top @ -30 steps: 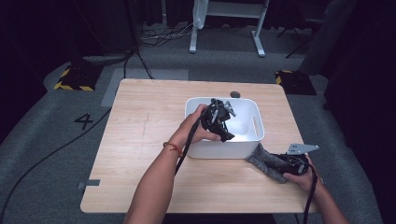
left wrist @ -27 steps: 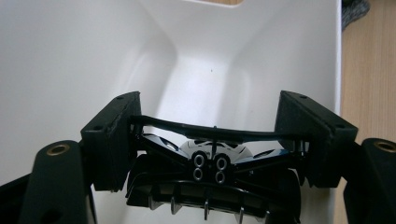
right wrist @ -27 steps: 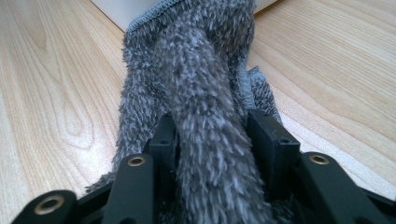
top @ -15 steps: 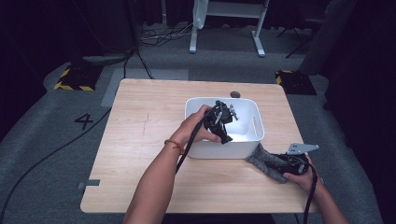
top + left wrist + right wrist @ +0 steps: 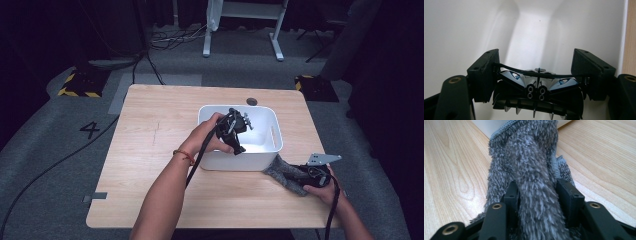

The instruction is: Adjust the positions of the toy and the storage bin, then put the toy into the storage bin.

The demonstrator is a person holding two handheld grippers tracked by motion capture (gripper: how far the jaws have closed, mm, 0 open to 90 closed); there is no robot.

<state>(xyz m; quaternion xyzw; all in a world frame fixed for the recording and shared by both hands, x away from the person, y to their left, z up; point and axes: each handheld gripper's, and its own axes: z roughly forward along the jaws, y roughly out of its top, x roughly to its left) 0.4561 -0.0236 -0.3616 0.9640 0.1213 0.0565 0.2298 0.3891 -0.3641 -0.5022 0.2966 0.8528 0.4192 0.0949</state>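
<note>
While your left gripper (image 5: 235, 131) hangs inside the white bin (image 5: 267, 120) near the middle of the desk (image 5: 150, 150), its jaws are clamped on a small toy car (image 5: 537, 92), black with blue-and-white panels, held just above the bin's floor. Your right gripper (image 5: 305, 176) rests near the desk's right edge, beside the bin's near right corner. Its jaws are pinched on a fold of grey fluffy cloth (image 5: 531, 170), which lies on the wood and touches the bin's outer wall at that corner.
</note>
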